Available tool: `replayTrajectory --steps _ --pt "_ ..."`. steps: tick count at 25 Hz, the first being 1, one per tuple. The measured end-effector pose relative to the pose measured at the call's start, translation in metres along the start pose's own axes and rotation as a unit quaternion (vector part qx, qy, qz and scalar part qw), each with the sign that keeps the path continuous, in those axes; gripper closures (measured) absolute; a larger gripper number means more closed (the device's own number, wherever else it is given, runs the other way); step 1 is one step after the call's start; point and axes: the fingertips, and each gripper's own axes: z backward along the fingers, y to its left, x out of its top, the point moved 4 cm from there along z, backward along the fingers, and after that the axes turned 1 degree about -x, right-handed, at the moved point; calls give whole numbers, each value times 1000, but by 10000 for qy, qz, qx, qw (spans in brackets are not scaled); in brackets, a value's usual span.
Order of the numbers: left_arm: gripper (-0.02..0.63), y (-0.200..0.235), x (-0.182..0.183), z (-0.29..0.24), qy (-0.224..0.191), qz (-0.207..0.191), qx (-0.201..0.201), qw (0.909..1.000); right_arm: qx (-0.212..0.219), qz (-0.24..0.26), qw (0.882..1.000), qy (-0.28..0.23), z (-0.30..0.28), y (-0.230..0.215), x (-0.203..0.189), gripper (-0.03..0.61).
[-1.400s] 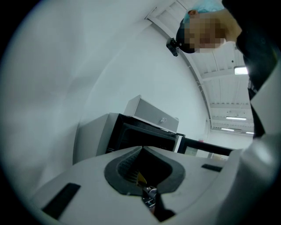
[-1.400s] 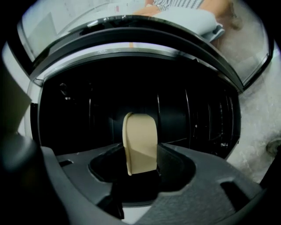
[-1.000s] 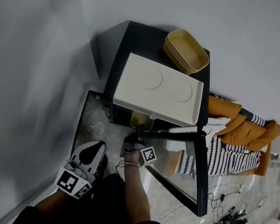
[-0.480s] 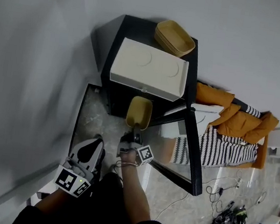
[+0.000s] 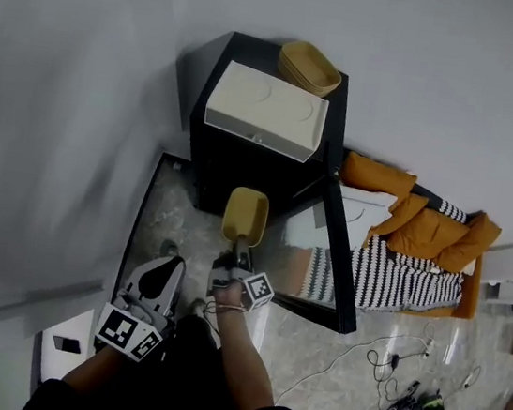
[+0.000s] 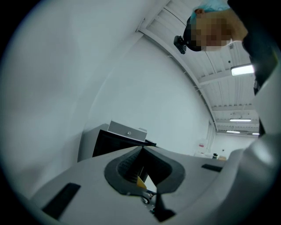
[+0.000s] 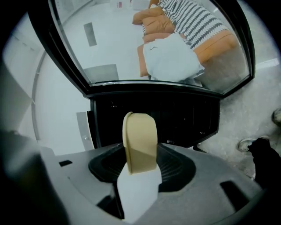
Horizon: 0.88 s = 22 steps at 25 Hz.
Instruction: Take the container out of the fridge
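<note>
Pale wall (image 5: 66,78) is filling the left side of the head view, and a marbled floor (image 5: 174,221) is running under a small black fridge (image 5: 242,174) that is standing against it. Its glass door (image 5: 336,258) is hanging wide open to the right. A white box (image 5: 265,111) is sitting on top of the fridge, with a stack of tubs (image 5: 309,67) lying behind it. Orange and striped cushions (image 5: 411,250) are lying beyond the door, and cables (image 5: 386,360) are trailing over the floor further out.

The right gripper (image 5: 239,249) is gripping the yellow container (image 5: 245,215) by its near end, jaws pressing on both sides of it. The container is hanging in the air in front of the fridge, clear of the dark opening and above the floor. The left gripper (image 5: 163,276) is idling low at the person's side, jaws pressed together with nothing between them.

The main job is looking as good as done, since the container is already out. What is remaining, by my reckoning, is setting it down somewhere and perhaps swinging the door closed; nothing is showing where it is meant to go.
</note>
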Motion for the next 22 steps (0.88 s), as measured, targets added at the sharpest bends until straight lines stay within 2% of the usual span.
replayTrajectory --steps 11,22 --pt "609 -33 -1 55 31 -40 437 9990 102 -65 9993 341 60 30 -17 377" --pt "609 -26 10 65 91 -76 218 9997 98 28 9987 506 107 62 -36 379"
